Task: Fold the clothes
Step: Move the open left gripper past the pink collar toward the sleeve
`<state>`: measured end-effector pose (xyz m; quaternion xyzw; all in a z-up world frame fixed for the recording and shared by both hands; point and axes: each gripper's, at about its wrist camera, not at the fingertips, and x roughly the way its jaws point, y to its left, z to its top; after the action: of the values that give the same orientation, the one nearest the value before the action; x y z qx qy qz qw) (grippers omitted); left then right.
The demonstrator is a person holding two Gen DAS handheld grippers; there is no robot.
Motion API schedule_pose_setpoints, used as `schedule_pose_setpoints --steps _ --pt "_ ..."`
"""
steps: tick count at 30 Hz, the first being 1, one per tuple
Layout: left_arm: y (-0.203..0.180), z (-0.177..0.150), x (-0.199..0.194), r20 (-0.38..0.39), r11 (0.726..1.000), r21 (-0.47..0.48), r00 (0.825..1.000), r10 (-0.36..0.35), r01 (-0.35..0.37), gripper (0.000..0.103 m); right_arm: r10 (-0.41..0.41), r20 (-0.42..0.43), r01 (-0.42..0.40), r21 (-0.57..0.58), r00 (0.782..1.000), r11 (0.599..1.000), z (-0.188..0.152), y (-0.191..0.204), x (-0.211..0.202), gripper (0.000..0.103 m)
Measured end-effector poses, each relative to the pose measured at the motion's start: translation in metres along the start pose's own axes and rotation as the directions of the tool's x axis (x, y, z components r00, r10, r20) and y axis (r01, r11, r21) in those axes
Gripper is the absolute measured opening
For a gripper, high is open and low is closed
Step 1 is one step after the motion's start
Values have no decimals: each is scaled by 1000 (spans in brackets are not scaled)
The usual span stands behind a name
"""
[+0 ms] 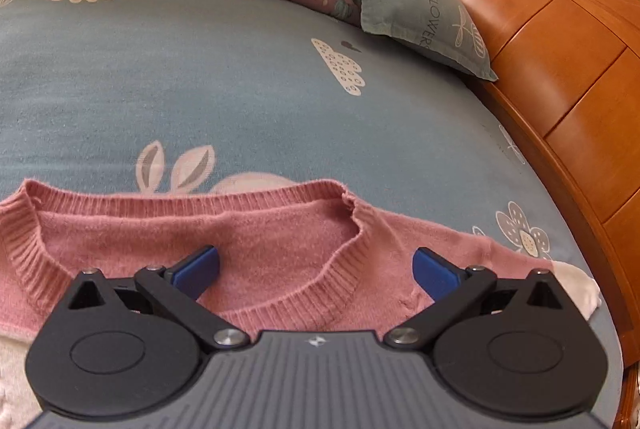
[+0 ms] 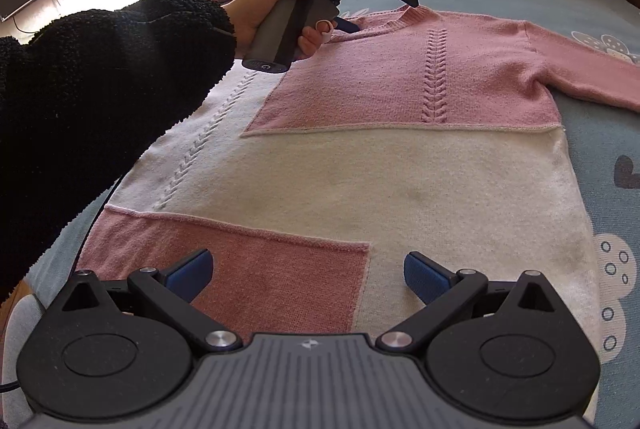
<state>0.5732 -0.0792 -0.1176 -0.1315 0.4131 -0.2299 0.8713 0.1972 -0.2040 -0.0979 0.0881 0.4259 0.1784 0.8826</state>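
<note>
Pink-and-cream knit sweater [image 2: 400, 157] lies flat on the bed [image 1: 200, 77], filling the middle of the right wrist view with its collar toward the top and one sleeve running off the right edge. At the bottom of that view the right claw [image 2: 306, 275] gapes wide over the hem, holding nothing. The left claw [image 1: 316, 271], gripped by a hand [image 2: 276, 17] in a black fleece sleeve [image 2: 100, 101] at upper left, is spread wide over the collar, empty too; a pillow [image 1: 424, 17] sits upper right.
</note>
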Motion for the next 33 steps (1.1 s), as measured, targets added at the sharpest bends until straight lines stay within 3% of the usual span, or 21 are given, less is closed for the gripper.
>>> schedule_pose_setpoints --steps 4,7,11,17,29,33 --pt "-2 7 -5 11 996 -80 999 52 -51 102 -4 2 4 19 1000 1000 0 -4 0 103" --pt "-13 4 -28 19 996 -25 996 86 -85 102 -12 12 12 13 1000 1000 0 -3 -1 103" --pt "-20 2 -77 -4 995 -18 995 98 -98 102 -35 10 35 -2 999 999 1 1 2 103" --pt "-16 -5 -164 1 984 -2 984 176 -176 102 -85 13 85 4 996 996 1 1 9 103" --pt "46 -105 -194 -76 974 -117 979 188 -196 102 -248 44 251 -85 968 964 -9 25 28 103" --pt "63 -132 -183 -93 971 -150 980 174 -187 102 -270 53 273 -89 962 958 -7 27 32 103"
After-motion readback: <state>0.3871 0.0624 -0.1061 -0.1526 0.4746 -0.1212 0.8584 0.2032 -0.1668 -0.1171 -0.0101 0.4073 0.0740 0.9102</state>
